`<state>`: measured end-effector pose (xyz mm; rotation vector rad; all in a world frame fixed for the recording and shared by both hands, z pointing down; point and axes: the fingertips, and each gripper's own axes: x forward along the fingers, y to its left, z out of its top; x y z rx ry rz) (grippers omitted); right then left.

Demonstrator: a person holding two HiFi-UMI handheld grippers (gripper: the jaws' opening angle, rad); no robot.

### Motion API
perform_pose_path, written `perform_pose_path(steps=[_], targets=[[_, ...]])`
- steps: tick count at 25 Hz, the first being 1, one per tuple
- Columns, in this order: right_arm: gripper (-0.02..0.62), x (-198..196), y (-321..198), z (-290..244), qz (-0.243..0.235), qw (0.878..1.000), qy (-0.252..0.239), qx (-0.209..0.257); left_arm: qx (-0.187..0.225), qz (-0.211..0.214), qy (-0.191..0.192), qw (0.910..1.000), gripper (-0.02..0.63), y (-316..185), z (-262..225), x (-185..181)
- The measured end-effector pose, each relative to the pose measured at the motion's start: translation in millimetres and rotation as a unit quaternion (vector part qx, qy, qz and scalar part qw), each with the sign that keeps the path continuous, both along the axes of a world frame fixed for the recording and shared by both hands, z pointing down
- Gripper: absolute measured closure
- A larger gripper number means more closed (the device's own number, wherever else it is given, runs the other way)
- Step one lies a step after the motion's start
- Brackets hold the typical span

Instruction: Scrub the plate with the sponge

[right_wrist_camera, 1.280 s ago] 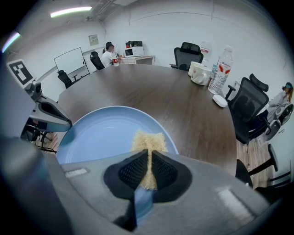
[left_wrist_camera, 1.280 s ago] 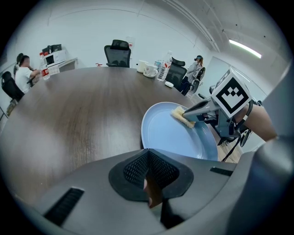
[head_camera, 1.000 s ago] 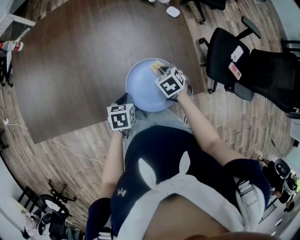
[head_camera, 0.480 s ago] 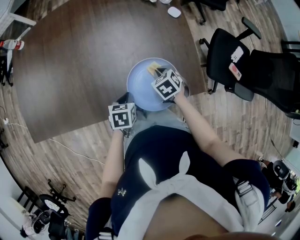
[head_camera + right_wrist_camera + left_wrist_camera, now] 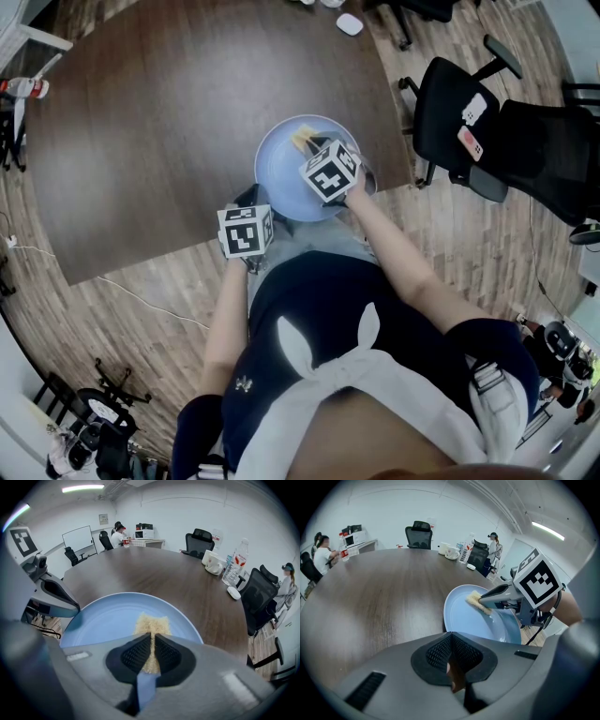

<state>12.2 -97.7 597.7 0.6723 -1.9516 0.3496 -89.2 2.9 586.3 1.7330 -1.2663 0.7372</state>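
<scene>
Sponge (image 5: 152,623) clamped tight in right hand-held gripper (image 5: 151,641), pressed on plate (image 5: 103,618) toward its far rim. Plate sits at bench (image 5: 154,573) edge. Left hand-held gripper (image 5: 452,641) jaws together by near rim, hold unclear. Risk: scrub force slides plate off bench.

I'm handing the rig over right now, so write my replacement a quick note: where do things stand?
Left tongs: shut, empty, tips at the near rim of the plate, seemingly bracing it.
Right tongs: shut on the sponge, which rests on the plate's face.
Plate: flat at the near edge of the table.
Done: sponge gripped and on the plate.
Left: scrub the whole face; how much is already scrubbed cannot be told.
</scene>
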Motion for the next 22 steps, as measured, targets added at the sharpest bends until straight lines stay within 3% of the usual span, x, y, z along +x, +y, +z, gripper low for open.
perform_pose_path(steps=[22], targets=[[0.571, -32.0, 18.5, 1.2, -0.04, 0.999, -0.023, -0.011, -0.001, -0.001, 0.003, 1.0, 0.6, -1.6, 1.1, 1.0]])
